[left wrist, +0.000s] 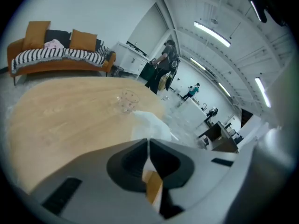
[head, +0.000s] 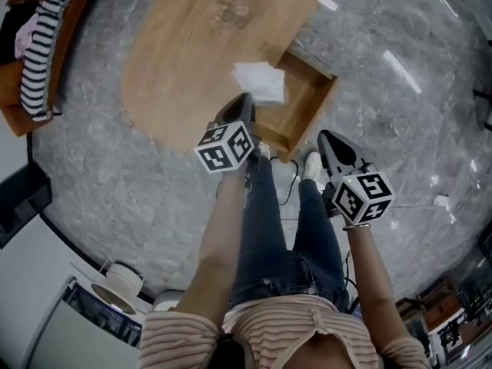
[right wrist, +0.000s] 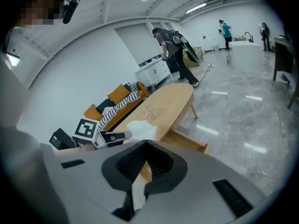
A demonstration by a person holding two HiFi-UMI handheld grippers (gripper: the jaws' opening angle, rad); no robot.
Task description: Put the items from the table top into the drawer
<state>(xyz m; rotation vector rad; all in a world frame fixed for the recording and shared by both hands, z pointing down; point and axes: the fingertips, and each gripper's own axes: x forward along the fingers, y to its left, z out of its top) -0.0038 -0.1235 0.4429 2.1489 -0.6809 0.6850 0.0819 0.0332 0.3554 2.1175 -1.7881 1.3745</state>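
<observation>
1. The person (head: pixel 277 283) stands on the grey marble floor (head: pixel 138 198) in jeans and a striped top, white shoes just short of the furniture.
2. The right tool (head: pixel 326 137) is held over the floor beside the person's right leg. Its jaws are pressed together with nothing between them, pointing towards the drawer's outer corner but apart from it.
3. The left tool (head: pixel 244 101) is held ahead of the left leg, over the bench's near edge. Its jaws also meet at the tips and carry nothing.
4. The drawer (head: pixel 311 102), of the same pale wood, is pulled out from under the bench on the person's right side. Its bare bottom shows.
5. The white crumpled item (head: pixel 260 81) lies on the bench (head: pixel 177 60) at the very edge above the drawer, just beyond the left tool's tips and not touched by them.
6. Farther along the bench top sits a small clear thing (head: pixel 234 8), too faint to identify, well apart from the white item.
7. Beyond the bench, an orange sofa (left wrist: pixel 60 64) stands against the wall with a striped blanket (left wrist: pixel 51 55) and cushions on it.
8. In the far background, a bending figure (right wrist: pixel 170 43) is by a white counter.
</observation>
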